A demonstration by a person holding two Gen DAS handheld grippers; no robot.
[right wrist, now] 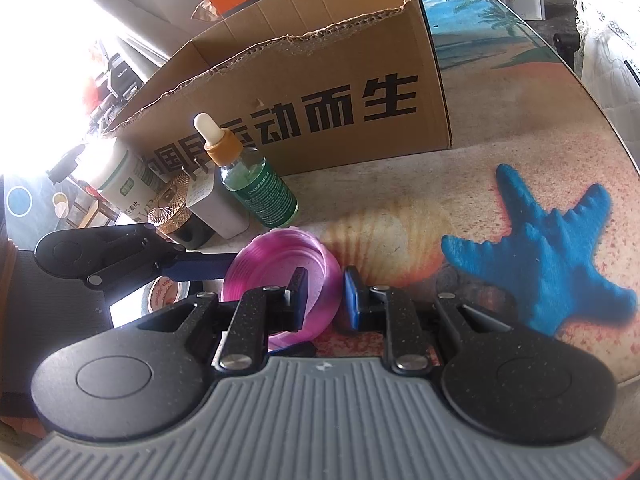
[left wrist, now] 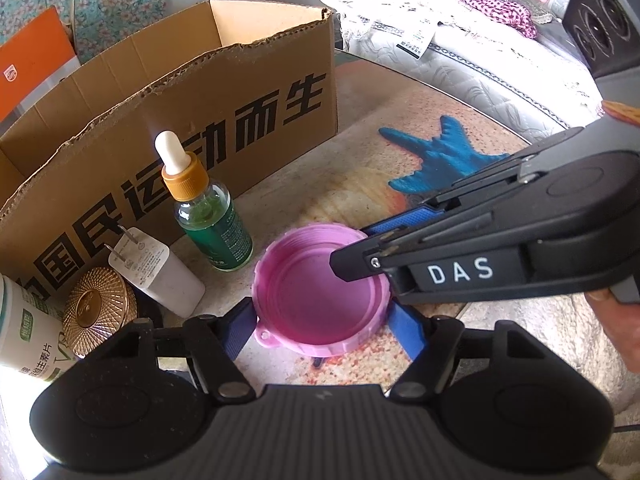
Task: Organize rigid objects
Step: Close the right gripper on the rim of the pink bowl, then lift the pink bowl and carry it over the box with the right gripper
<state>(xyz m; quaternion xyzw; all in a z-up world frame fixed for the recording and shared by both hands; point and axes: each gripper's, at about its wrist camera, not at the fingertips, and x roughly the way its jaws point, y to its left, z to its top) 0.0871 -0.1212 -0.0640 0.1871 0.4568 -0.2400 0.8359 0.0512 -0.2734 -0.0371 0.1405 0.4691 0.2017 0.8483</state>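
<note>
From the left wrist, the pink lid [left wrist: 322,292] sits between the left gripper [left wrist: 324,330]'s spread blue pads, which flank its rim; whether they press on it I cannot tell. It lies open side up, threaded, with a small loop tab. The right gripper [left wrist: 360,256] pinches its far rim. Beyond stand a dropper bottle [left wrist: 208,216], a white charger [left wrist: 156,268] and a cardboard box [left wrist: 168,92].

From the right wrist, the right gripper [right wrist: 326,294]'s narrow jaws clamp the lid [right wrist: 280,276]'s wall.
</note>
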